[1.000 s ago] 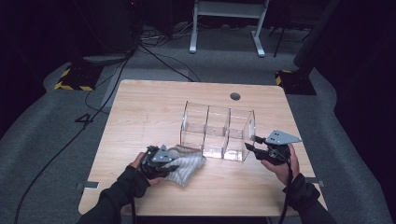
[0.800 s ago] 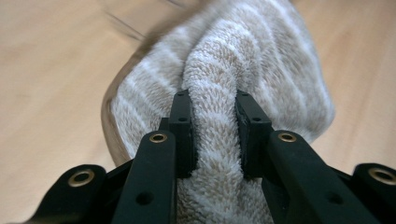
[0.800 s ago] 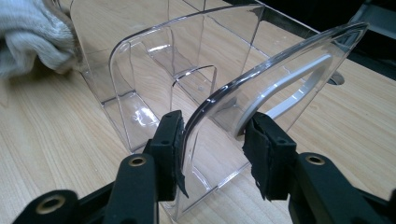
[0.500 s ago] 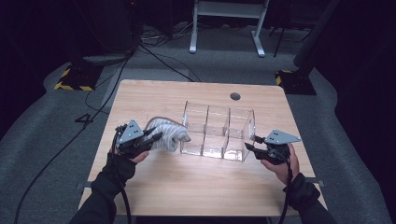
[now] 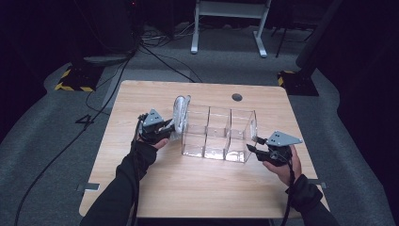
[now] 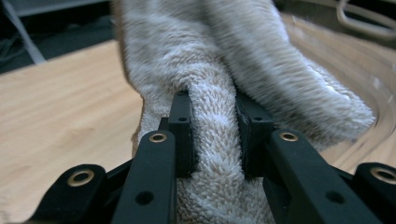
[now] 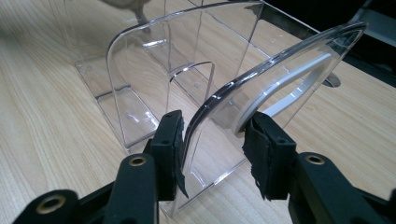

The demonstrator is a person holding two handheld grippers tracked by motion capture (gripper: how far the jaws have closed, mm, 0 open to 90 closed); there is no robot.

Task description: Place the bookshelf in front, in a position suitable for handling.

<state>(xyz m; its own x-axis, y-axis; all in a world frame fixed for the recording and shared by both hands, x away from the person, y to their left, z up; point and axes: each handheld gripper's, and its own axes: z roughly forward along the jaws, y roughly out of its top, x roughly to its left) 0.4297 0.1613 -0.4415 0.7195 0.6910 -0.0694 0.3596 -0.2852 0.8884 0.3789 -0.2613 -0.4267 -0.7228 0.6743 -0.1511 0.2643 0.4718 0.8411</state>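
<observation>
A clear three-compartment organizer [image 5: 219, 134] stands in the middle of the wooden table [image 5: 197, 188]. My left gripper [image 5: 173, 126] is shut on a grey terry towel [image 5: 179, 110] and holds it up against the organizer's left end. In the left gripper view the towel [image 6: 210, 56] is pinched as a thick fold between the pads of that gripper [image 6: 213, 116]. My right gripper [image 5: 252, 143] sits at the organizer's right end. In the right gripper view its jaws [image 7: 212, 135] straddle the curved clear end wall [image 7: 219, 98], and the pads touch it on both sides.
A round cable hole [image 5: 237, 97] lies in the table behind the organizer. Cables [image 5: 155, 52] and a white stand [image 5: 226, 28] are on the dark floor beyond the far edge. Bare wood stretches in front of the organizer.
My left gripper has carried the towel up off the table front and away toward the organizer's left end. The right gripper has stayed on the end wall.
</observation>
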